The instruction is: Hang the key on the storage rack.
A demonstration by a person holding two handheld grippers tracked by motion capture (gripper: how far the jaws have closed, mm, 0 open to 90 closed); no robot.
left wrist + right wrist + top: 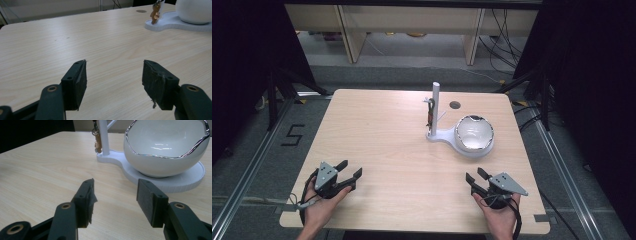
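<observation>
At the lower left of the high view the left gripper (349, 175) rests on the pale wooden tabletop (387, 145), jaws spread with nothing between them. At the lower right the right gripper (475, 178) also has its jaws spread and empty, nearest the glossy white silver-rimmed bowl (474, 133) on its white plastic stand (436, 136), right of centre.

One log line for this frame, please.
left gripper: open, empty, near table edge | right gripper: open, empty, facing white silver-rimmed bowl on white post stand | small brown trinket: hanging on post
</observation>
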